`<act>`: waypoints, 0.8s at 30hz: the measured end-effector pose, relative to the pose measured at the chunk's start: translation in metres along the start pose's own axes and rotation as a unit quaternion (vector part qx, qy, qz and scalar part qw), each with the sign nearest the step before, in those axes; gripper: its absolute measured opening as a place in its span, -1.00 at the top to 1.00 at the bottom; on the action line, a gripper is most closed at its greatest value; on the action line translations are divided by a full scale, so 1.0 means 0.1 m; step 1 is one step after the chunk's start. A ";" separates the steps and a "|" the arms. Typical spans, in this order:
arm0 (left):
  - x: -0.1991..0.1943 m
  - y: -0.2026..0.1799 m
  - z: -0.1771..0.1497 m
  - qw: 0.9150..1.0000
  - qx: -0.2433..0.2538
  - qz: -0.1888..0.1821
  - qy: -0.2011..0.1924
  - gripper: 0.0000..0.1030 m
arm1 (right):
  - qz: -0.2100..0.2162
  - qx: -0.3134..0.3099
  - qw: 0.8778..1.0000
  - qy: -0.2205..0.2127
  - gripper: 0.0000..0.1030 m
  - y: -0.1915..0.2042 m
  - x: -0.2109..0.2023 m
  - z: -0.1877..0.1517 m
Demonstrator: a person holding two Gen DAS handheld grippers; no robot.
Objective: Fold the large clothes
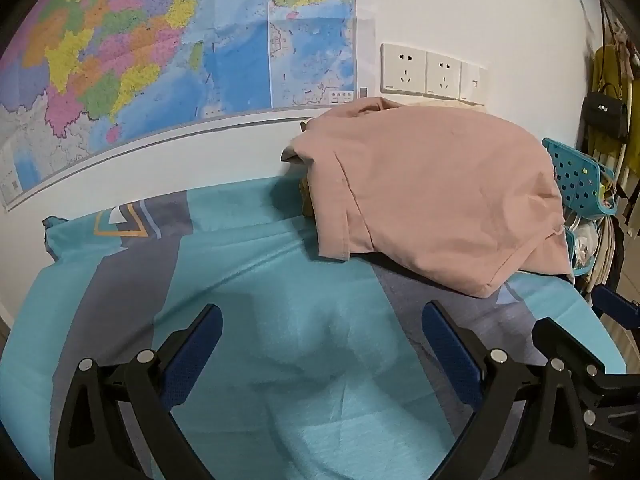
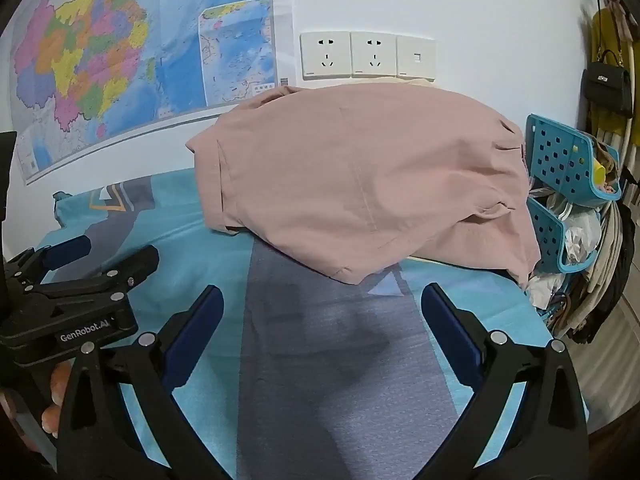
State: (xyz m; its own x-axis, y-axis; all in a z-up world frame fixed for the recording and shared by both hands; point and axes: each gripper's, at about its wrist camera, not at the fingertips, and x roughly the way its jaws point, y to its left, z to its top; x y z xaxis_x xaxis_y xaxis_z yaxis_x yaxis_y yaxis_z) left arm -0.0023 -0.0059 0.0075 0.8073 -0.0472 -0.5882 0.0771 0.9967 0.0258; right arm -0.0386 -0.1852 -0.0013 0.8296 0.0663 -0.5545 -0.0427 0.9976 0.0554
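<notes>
A pink garment (image 1: 432, 196) lies draped over a mound of other clothes at the back right of the table, against the wall; it also shows in the right wrist view (image 2: 360, 176). A bit of yellowish cloth (image 1: 306, 196) peeks out under its left edge. My left gripper (image 1: 320, 320) is open and empty, hovering over the teal and grey cloth (image 1: 256, 280) in front of the pile. My right gripper (image 2: 320, 300) is open and empty, just short of the garment's near hem. The left gripper's body (image 2: 80, 288) shows at the left of the right wrist view.
The table cover (image 2: 328, 380) is teal with grey stripes. A map (image 1: 140, 60) and wall sockets (image 1: 432, 74) are on the wall behind. Blue perforated baskets (image 2: 568, 160) with items stand at the right table edge; a black handbag (image 2: 608, 84) and clothes hang beyond.
</notes>
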 end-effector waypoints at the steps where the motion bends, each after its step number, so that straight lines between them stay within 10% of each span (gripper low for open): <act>1: -0.01 0.00 0.00 1.000 0.000 -0.001 -0.001 -0.87 | 0.001 0.000 1.000 0.001 -0.89 0.00 0.00 0.01; 24: -0.06 0.00 0.04 1.000 -0.010 -0.010 -0.011 -0.87 | -0.002 -0.003 1.000 -0.003 -0.89 0.02 -0.03 0.04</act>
State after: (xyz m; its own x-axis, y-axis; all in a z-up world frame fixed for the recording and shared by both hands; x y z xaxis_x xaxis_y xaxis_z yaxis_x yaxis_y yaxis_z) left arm -0.0047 -0.0055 0.0141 0.8187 -0.0677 -0.5703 0.0815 0.9967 -0.0014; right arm -0.0386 -0.1836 0.0041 0.8332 0.0617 -0.5496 -0.0422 0.9980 0.0480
